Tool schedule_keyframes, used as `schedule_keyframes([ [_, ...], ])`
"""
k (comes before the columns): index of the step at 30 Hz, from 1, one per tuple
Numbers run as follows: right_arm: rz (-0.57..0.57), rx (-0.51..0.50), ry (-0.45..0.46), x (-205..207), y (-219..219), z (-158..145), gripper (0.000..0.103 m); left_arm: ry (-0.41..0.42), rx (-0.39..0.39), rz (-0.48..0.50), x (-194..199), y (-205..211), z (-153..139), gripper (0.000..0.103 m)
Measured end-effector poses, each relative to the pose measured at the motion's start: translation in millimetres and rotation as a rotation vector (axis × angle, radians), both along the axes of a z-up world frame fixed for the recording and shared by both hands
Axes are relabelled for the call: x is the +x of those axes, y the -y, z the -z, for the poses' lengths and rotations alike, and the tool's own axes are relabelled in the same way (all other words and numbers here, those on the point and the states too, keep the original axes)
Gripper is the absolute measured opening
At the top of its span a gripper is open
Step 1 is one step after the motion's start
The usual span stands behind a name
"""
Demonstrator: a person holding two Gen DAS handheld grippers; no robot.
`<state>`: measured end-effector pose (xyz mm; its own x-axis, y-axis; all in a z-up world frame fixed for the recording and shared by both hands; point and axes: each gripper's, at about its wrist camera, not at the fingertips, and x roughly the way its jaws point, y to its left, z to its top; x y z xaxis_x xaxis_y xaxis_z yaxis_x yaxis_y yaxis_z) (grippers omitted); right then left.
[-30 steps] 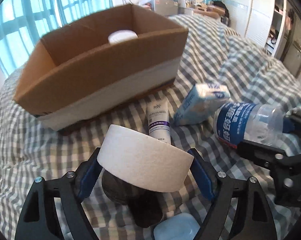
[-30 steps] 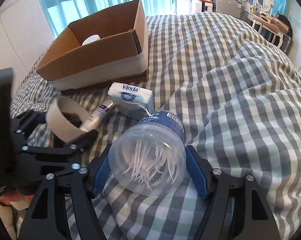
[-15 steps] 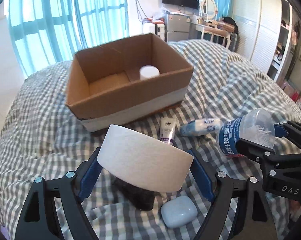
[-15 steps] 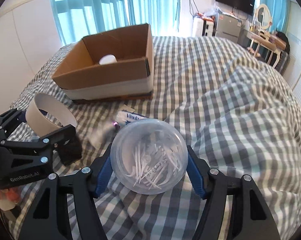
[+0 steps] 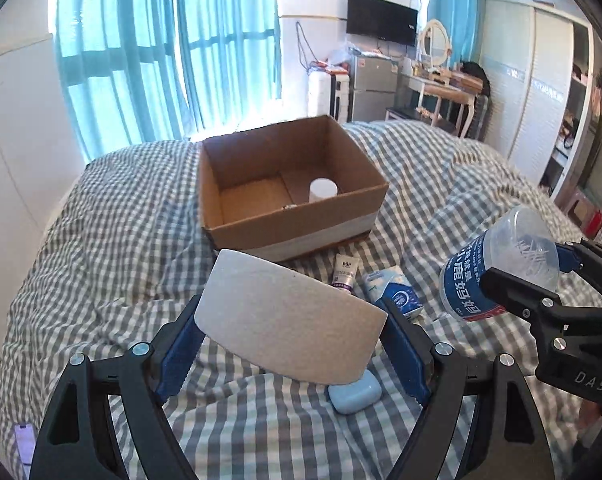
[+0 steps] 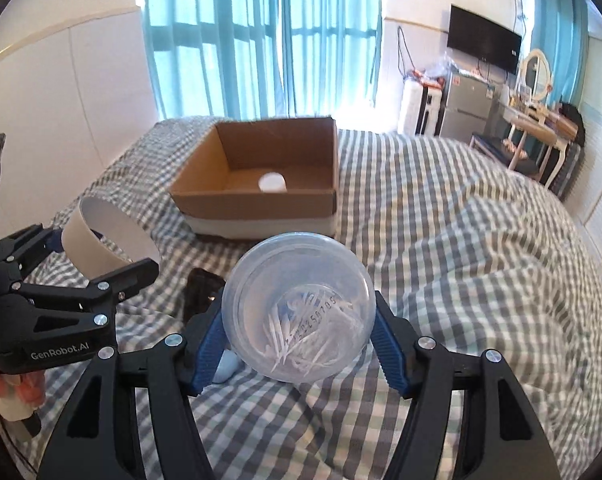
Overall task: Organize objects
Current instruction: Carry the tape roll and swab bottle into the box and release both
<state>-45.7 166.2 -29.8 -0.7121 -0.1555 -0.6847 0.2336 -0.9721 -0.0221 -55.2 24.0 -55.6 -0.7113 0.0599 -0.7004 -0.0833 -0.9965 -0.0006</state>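
Box (image 5: 293, 204) should be approached level: tape roll (image 5: 289, 332) clamped in left gripper (image 5: 291, 344), jar (image 6: 297, 328) squeezed by right gripper (image 6: 297, 344), released low inside.

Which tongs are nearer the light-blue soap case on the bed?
Left. The left tongs, holding the tape roll, sit just above the soap case. The right tongs, gripping the plastic jar, are off to its right, farther away.

Tape roll (image 5: 289, 334): wide, white, clamped in my left gripper (image 5: 291, 344).
Clear tub (image 6: 297, 308): toothpicks inside, in my right gripper (image 6: 299, 338).
Cardboard box (image 5: 297, 224): open, mid-bed.
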Motion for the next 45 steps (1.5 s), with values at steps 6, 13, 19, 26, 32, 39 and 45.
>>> schedule_keyframes([
  [6, -0.035, 0.027, -0.075, 3.4, 16.6, -38.4, 0.065, -0.013, 0.056, -0.042, 5.2, 17.9, -29.8, 0.085],
  [13, -0.091, 0.047, -0.156, -21.3, 40.5, -80.9, 0.064, -0.075, 0.065, -0.056, -12.7, 31.6, -68.8, 0.085],
  [19, -0.108, 0.021, -0.188, -63.4, 46.6, -104.7, 0.064, -0.106, 0.034, -0.075, -53.4, 39.7, -92.4, 0.085],
  [26, -0.117, -0.012, -0.187, -125.4, 53.1, -113.2, 0.064, -0.116, 0.032, -0.083, -111.4, 49.2, -97.8, 0.085],
  [32, -0.109, -0.041, -0.159, -184.5, 60.3, -97.2, 0.064, -0.068, 0.030, -0.087, -166.0, 51.2, -75.3, 0.085],
  [39, -0.099, -0.061, -0.092, -242.3, 64.7, -46.3, 0.064, -0.017, -0.014, -0.119, -212.3, 48.0, -22.2, 0.085],
  [45, -0.076, -0.060, -0.036, -283.1, 62.2, -1.8, 0.064, 0.009, 0.071, -0.129, -239.9, 50.6, 19.1, 0.085],
])
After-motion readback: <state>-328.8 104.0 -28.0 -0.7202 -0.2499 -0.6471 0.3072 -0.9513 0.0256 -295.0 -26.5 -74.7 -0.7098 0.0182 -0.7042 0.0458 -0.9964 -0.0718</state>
